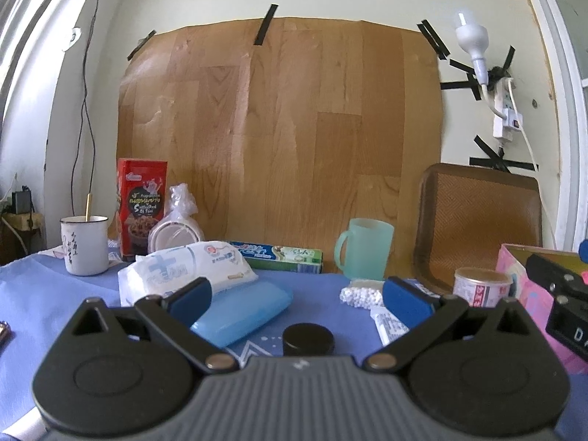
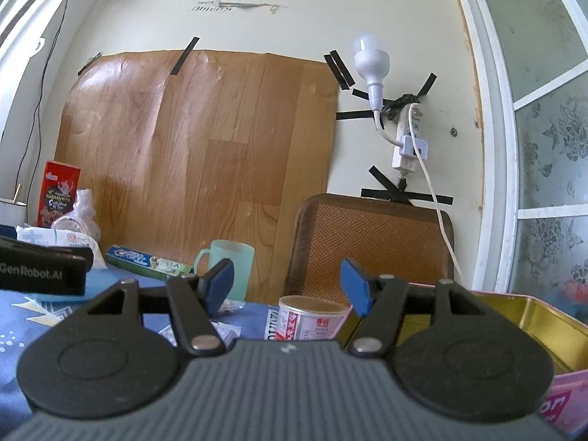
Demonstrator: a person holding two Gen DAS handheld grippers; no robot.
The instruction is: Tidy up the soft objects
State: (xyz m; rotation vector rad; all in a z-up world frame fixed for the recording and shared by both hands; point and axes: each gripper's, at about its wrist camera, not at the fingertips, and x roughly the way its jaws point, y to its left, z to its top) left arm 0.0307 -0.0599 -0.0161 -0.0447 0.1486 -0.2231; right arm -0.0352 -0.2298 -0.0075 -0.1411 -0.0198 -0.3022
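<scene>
My left gripper (image 1: pixel 296 296) is open and empty above the blue tablecloth (image 1: pixel 55 294). A white soft wipes pack (image 1: pixel 183 268) lies just beyond its left finger, resting partly on a blue plastic case (image 1: pixel 246 312). A small bag of white cotton balls (image 1: pixel 362 294) lies by its right finger. My right gripper (image 2: pixel 286 286) is open and empty, hovering near a small can (image 2: pixel 308 316) and the open pink tin box (image 2: pixel 533 323). The wipes pack also shows at far left in the right wrist view (image 2: pixel 55 239).
A toothpaste box (image 1: pixel 279 255), a green mug (image 1: pixel 364 253), a white enamel cup (image 1: pixel 85 244), a red snack box (image 1: pixel 141 205) and bagged plates (image 1: pixel 176 228) stand along the back. A black cap (image 1: pixel 308 338) and a sachet (image 1: pixel 389 325) lie near. A brown tray (image 1: pixel 477 220) leans on the wall.
</scene>
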